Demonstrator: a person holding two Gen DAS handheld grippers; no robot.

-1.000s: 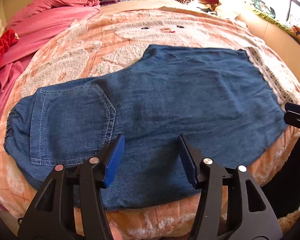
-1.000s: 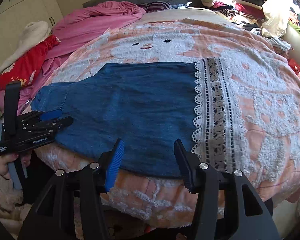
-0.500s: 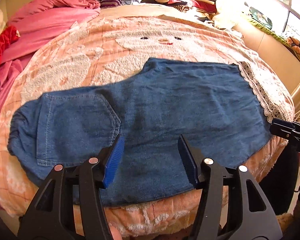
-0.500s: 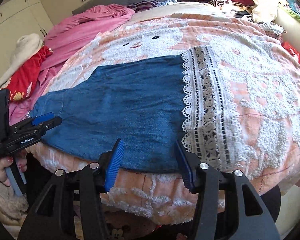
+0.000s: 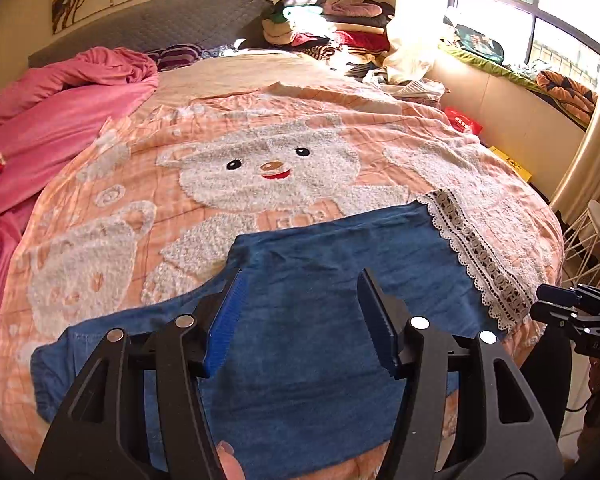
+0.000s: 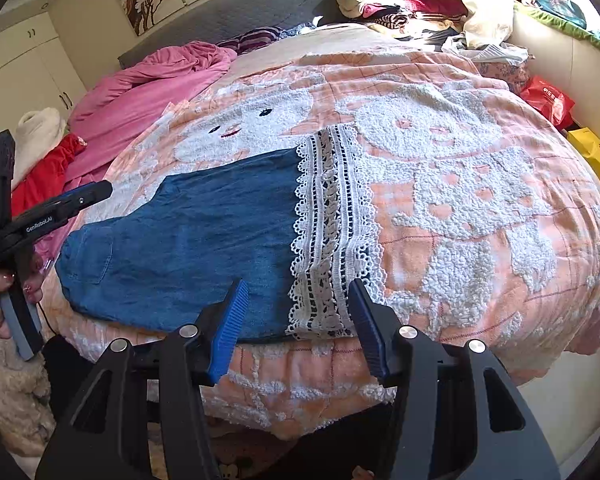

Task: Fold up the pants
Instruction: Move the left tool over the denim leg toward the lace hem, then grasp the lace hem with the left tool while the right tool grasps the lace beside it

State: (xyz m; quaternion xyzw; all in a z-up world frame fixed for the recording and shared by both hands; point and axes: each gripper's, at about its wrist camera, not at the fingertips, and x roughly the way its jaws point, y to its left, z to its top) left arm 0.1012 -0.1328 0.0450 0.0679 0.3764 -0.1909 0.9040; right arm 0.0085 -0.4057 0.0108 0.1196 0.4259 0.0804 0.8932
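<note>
Bedspread right of pants lies bare; pink quilt and clothes pile crowd far side.

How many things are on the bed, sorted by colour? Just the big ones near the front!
Blue: 1, the blue denim pants with a white lace hem
Pink: 1, the crumpled pink quilt
Peach: 1, the peach bedspread with fluffy white bears
Red: 1, the red cloth by the pink quilt
Total: 4
</note>
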